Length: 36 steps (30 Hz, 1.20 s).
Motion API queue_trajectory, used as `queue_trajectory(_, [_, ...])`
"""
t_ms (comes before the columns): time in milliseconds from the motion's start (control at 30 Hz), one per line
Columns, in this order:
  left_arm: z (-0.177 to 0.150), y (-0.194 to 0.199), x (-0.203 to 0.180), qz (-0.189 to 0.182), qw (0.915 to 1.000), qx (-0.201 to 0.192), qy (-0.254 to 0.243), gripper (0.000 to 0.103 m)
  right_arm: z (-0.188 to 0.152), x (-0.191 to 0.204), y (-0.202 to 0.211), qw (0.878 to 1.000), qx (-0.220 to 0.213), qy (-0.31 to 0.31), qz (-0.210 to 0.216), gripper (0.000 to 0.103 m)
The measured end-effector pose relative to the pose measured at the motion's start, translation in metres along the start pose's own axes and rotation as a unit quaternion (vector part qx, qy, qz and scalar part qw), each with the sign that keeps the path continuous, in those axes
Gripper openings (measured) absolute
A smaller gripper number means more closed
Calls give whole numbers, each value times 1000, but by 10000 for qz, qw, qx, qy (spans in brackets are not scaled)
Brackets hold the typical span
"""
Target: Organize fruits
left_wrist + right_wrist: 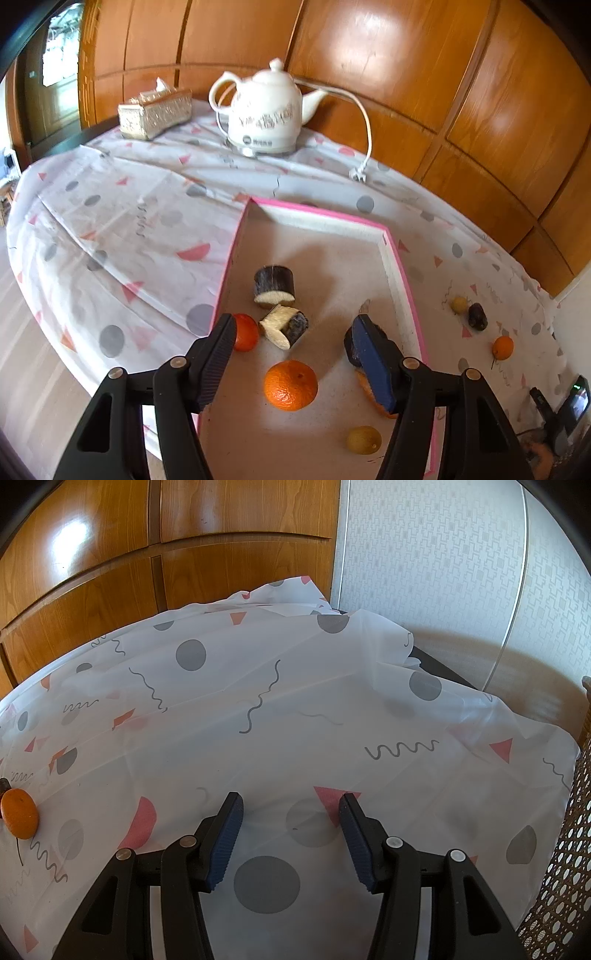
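Note:
My left gripper (295, 328) is open above a pink-rimmed tray (402, 273). In the tray lie an orange (290, 385), a smaller orange (245, 331) by the left finger, two dark cut cane pieces (273, 285) (285, 325), a yellow fruit (363, 439), and a dark piece with an orange partly hidden behind the right finger (373, 363). On the cloth right of the tray lie a yellow fruit (459, 304), a dark piece (477, 316) and a small orange (502, 347). My right gripper (291, 808) is open and empty over bare cloth; the small orange (19, 813) shows at its far left.
A white kettle (269, 110) with its cord and plug (358, 173) and a tissue box (155, 109) stand at the table's back. Wooden panels rise behind. A phone on a stand (570, 406) and a wicker chair (569, 849) sit at the right edge.

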<state>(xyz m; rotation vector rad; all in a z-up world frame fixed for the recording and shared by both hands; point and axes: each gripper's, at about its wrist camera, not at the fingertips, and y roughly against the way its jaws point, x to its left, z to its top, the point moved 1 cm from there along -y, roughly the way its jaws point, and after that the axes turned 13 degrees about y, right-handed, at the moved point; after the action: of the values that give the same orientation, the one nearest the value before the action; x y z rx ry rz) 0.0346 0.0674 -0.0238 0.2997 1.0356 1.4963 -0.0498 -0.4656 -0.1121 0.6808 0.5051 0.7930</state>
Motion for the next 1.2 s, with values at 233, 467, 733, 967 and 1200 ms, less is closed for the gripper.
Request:
queue_trajectory(233, [0, 25, -1, 223, 9972, -682, -187, 101, 0, 0, 0, 10000, 0, -3, 1, 55])
queue_trajectory(467, [-1, 36, -1, -226, 9974, -667, -160, 103, 0, 0, 0, 10000, 1, -1, -2, 55])
queue_trajectory(733, [-9, 45, -20, -641, 9941, -692, -544, 103, 0, 0, 0, 10000, 7, 4, 20, 56])
queue_trajectory(967, [-10, 55, -20, -1154, 9870, -944, -598, 103, 1, 3, 1, 10000, 48, 39, 31, 56])
queue_trajectory(1200, [-13, 44, -12, -808, 9927, -760, -483, 103, 1, 4, 2, 10000, 59, 56, 38, 57])
